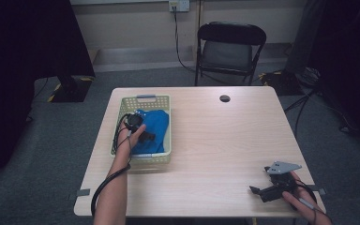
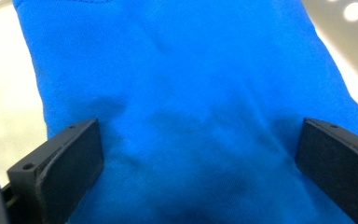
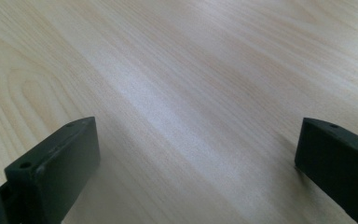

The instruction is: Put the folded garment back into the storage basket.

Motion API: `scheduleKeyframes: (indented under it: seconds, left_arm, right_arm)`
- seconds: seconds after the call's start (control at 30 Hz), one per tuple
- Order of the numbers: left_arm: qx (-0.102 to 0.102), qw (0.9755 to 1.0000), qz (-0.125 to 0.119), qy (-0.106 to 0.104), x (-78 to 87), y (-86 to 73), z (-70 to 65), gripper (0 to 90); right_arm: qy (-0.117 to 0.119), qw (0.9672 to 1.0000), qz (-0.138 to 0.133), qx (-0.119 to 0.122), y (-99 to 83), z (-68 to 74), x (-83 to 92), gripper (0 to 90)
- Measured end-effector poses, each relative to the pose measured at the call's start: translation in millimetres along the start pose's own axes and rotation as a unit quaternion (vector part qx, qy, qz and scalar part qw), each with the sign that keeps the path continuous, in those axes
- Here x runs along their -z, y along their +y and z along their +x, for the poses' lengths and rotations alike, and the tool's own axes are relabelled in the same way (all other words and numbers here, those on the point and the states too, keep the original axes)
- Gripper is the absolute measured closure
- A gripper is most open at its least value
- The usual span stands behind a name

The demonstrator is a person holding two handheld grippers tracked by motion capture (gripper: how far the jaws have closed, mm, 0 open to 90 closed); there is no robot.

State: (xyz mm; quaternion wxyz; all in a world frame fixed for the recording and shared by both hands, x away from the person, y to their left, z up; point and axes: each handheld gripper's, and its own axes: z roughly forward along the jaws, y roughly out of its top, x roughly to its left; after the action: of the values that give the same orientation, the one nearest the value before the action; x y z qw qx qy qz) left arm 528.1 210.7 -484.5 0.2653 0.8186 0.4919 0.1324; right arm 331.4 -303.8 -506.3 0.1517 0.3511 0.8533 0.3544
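Wood table [image 1: 225, 140], basket [image 1: 164, 101] left, cloth [image 1: 157, 129] inside

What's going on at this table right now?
A person works at a wooden table with a gripper in each hand. The left gripper is over a pale green basket at the table's left side, where a blue cloth lies inside. Its jaws stand wide apart above the cloth, with nothing pinched between them. The right gripper rests near the table's front right corner, jaws open over bare wood, holding nothing.
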Motion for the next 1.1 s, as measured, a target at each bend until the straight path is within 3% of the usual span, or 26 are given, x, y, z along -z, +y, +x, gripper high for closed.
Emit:
scheduleKeyframes:
  seconds: [0.17, 0.3, 0.5, 0.7, 0.9, 1.1]
  left_arm:
    - [0.001, 1.0, 0.004, -0.001, 1.6, 1.3, 0.5, 1.0]
    - [0.017, 0.9998, -0.01, -0.004, 4.9, 0.7, 3.4, 4.6]
    - [0.016, 0.9996, -0.022, -0.008, 14.1, 2.3, 4.3, 4.5]
    - [0.013, 0.999, -0.037, -0.023, 26.9, 7.5, -3.0, 4.4]
    - [-0.004, 0.9984, -0.045, -0.033, 40.1, 11.6, -11.7, 4.4]
    - [-0.002, 0.9971, -0.061, -0.046, 51.6, 13.1, -18.4, 4.3]
  right_arm:
    - [0.0, 1.0, 0.0, -0.001, 0.0, 0.1, 0.0, 0.0]
    - [0.0, 1.0, 0.0, -0.001, 0.0, 0.1, 0.0, 0.0]
    - [0.0, 1.0, 0.0, 0.0, 0.0, 0.1, 0.0, 0.0]
    - [0.0, 1.0, 0.0, -0.001, 0.0, 0.1, 0.0, 0.0]
    - [0.0, 1.0, 0.0, 0.0, 0.0, 0.0, 0.0, 0.0]
    - [0.0, 1.0, 0.0, 0.0, 0.0, 0.0, 0.0, 0.0]
